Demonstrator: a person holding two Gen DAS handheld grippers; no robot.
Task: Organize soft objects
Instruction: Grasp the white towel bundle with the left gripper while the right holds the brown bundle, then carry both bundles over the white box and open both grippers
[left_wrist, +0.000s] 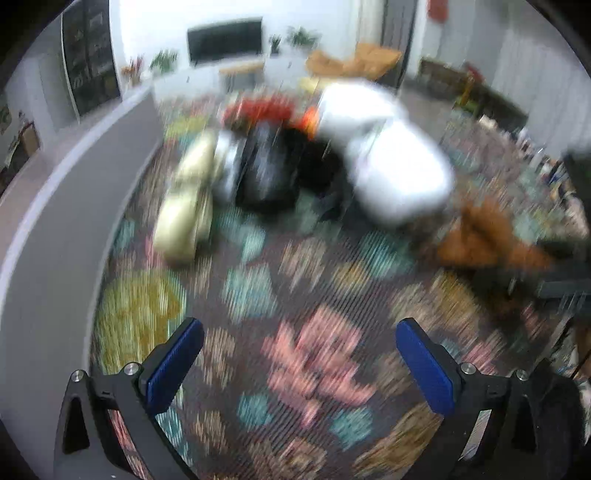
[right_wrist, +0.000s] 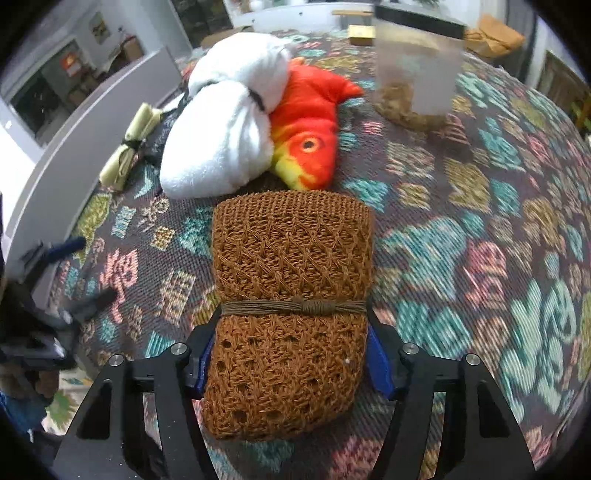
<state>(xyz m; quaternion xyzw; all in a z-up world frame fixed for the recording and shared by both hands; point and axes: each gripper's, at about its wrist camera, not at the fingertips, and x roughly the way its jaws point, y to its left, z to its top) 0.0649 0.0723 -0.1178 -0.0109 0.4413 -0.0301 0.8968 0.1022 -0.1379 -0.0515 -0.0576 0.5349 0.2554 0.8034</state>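
My right gripper (right_wrist: 288, 360) is shut on a rolled brown knit cloth (right_wrist: 291, 280) tied with a cord, held over the patterned tablecloth (right_wrist: 461, 229). Beyond it lie a rolled white towel (right_wrist: 225, 122) and a red-orange plush fish (right_wrist: 314, 129). A pale green cloth roll (right_wrist: 129, 147) lies at the left. My left gripper (left_wrist: 299, 354) is open and empty above the cloth; its view is blurred. It shows the white towel (left_wrist: 388, 158), a dark bundle (left_wrist: 269, 170), the pale green roll (left_wrist: 184, 206) and the brown cloth (left_wrist: 487, 240) at the right.
A clear plastic container (right_wrist: 417, 70) with a dark lid stands behind the fish. A grey raised edge (right_wrist: 92, 125) runs along the table's left side, also in the left wrist view (left_wrist: 74, 221). My left gripper shows at the left of the right wrist view (right_wrist: 62, 273).
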